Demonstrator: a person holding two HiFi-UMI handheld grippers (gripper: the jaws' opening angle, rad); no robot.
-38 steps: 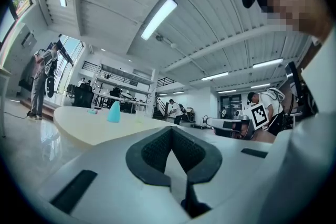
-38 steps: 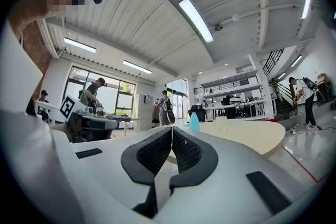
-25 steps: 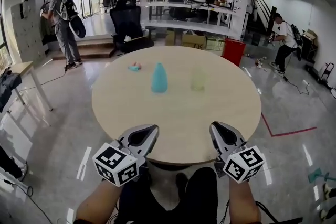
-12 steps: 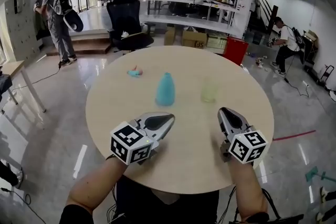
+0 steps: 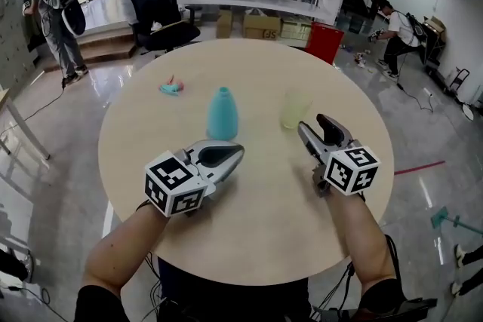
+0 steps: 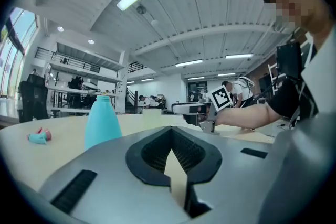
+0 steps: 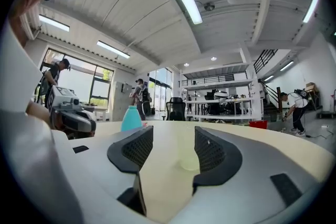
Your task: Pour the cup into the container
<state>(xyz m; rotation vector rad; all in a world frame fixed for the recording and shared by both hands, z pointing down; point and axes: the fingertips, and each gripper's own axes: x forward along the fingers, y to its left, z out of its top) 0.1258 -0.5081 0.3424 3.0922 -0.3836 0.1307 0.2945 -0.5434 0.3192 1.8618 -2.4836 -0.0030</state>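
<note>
A translucent pale-yellow cup [image 5: 294,109] stands upright on the round wooden table [image 5: 256,237], right of a teal bottle-shaped container [image 5: 222,114]. My right gripper [image 5: 316,126] hovers just short of the cup with its jaws opening and nothing between them. In the right gripper view the cup [image 7: 188,157] shows ahead through the gap of the right gripper [image 7: 173,136], with the teal container [image 7: 131,119] to the left. My left gripper [image 5: 235,152] is shut and empty, a little in front of the container. Past the left gripper [image 6: 170,134], the left gripper view shows the container [image 6: 102,123] at left.
A small teal and pink object [image 5: 170,87] lies at the table's far left. Beyond the table are a black office chair [image 5: 155,7], shelving, cardboard boxes, a red bin [image 5: 324,41] and people standing on the glossy floor.
Both grippers have moved forward over the table toward the container and cup. The right jaws have parted from shut. The view has shifted closer to the table.
</note>
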